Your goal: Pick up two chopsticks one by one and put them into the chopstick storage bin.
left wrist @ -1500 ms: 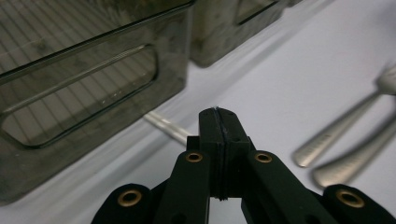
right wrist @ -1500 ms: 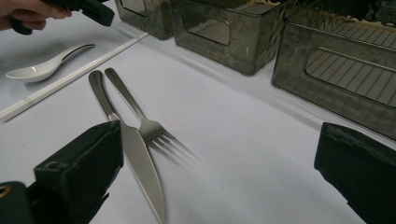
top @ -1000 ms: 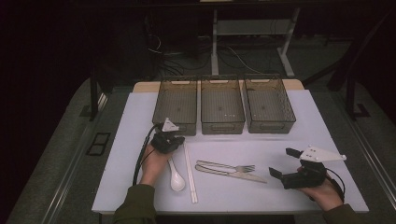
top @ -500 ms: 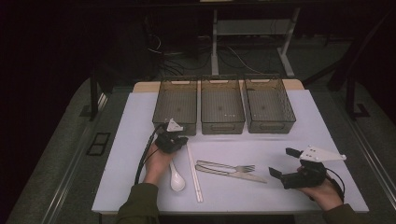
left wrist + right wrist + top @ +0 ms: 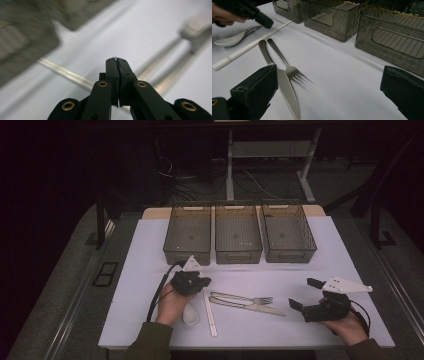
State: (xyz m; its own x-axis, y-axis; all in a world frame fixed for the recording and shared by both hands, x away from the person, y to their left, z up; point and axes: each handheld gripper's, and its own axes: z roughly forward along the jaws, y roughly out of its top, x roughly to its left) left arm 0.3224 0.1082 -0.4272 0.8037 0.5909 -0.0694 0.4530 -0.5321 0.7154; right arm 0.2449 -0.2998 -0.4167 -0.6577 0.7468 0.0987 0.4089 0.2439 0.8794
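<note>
The left gripper has its black jaws pressed together with nothing between them. It hovers at the top end of the white chopstick pair, with the white ceramic spoon at its 6 o'clock. The right gripper gapes wide – the steel knife and steel fork lie at its 9 o'clock, untouched. Three smoky plastic bins stand at 12 o'clock.

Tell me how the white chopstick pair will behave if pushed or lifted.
The white chopstick pair looks thin and straight, so probably stiff and light. Lying flat on the smooth table, it would likely slide or pivot if nudged off-centre. Its narrowness may make gripping fiddly.
</note>
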